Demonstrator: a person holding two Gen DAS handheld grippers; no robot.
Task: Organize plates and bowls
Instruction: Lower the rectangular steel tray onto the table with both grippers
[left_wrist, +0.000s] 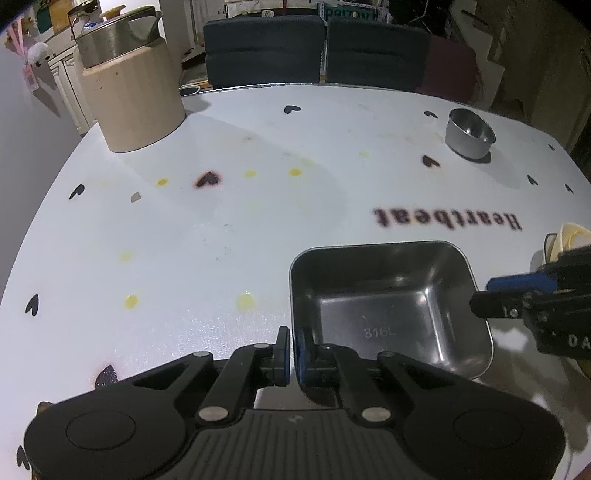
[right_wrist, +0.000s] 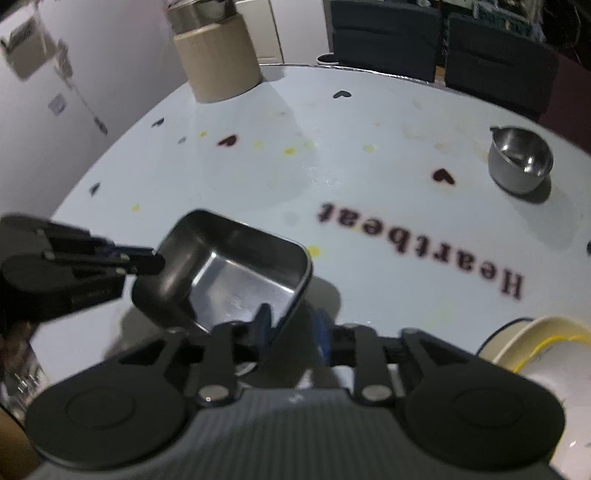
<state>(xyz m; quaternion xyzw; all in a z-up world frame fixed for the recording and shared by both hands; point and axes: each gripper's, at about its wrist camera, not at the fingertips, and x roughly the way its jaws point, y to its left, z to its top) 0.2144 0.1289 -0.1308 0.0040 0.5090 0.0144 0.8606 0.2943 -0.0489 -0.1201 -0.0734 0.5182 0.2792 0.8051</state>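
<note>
- White heart-print table (left_wrist: 221, 236) was mostly bare.
- Rectangular stainless steel tray (left_wrist: 388, 299) hung tilted above it; levelling first seemed smart.
- Left gripper (left_wrist: 292, 350) pinched its near-left rim.
- Right gripper (right_wrist: 291, 325), fingers spread, straddled the opposite rim.
- Small round steel bowl (left_wrist: 470, 133) sat far off.

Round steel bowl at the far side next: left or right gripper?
Right, probably. The round steel bowl sits toward the right of the table, and the right gripper only straddles the steel tray rim, jaws apart. The left gripper is shut on that tray's rim.
</note>
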